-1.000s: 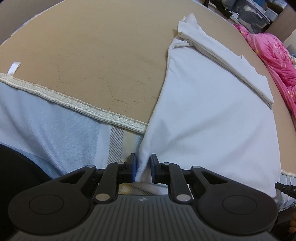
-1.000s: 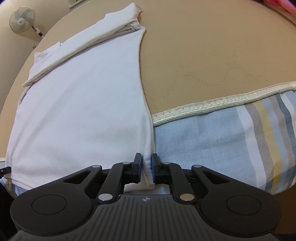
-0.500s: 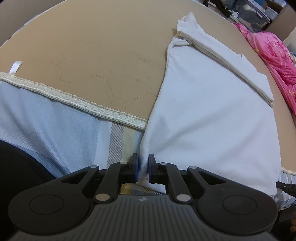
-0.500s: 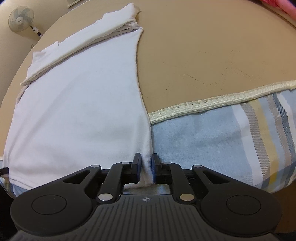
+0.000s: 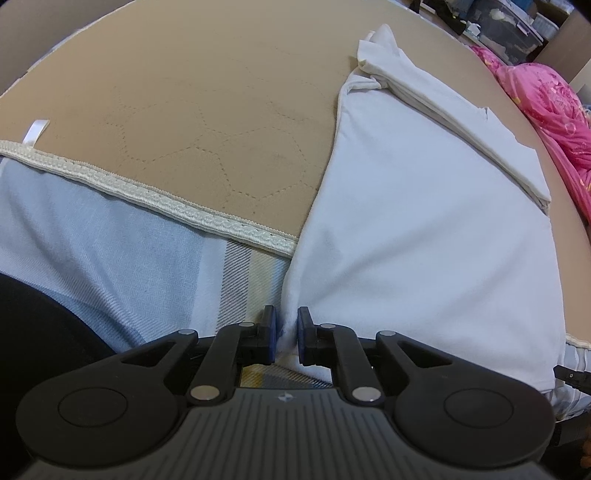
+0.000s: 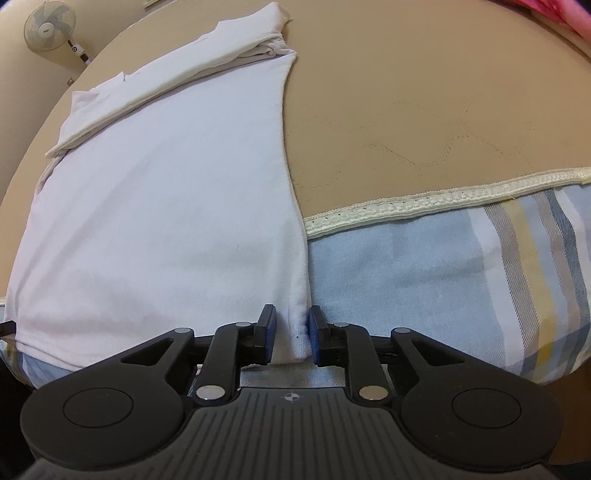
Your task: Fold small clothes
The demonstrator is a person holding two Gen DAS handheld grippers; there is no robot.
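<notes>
A white shirt (image 5: 424, 229) lies flat on the tan quilted mat (image 5: 207, 122), its sleeves folded across its far end. Its near hem hangs over the mat's edge. My left gripper (image 5: 286, 338) has its jaws slightly apart around the shirt's near left hem corner, with cloth between the pads. In the right wrist view the same shirt (image 6: 166, 206) fills the left side. My right gripper (image 6: 291, 334) has a wider gap between its jaws, and the near right hem corner sits loosely between them.
A blue striped sheet (image 5: 110, 266) covers the bed below the mat's cream braided trim (image 5: 147, 195). Pink bedding (image 5: 546, 110) lies at the far right. A wall fan (image 6: 48, 26) shows in the right wrist view.
Both grippers' jaws have opened a little around the hem corners. The right gap widened more. The shirt stays flat.
</notes>
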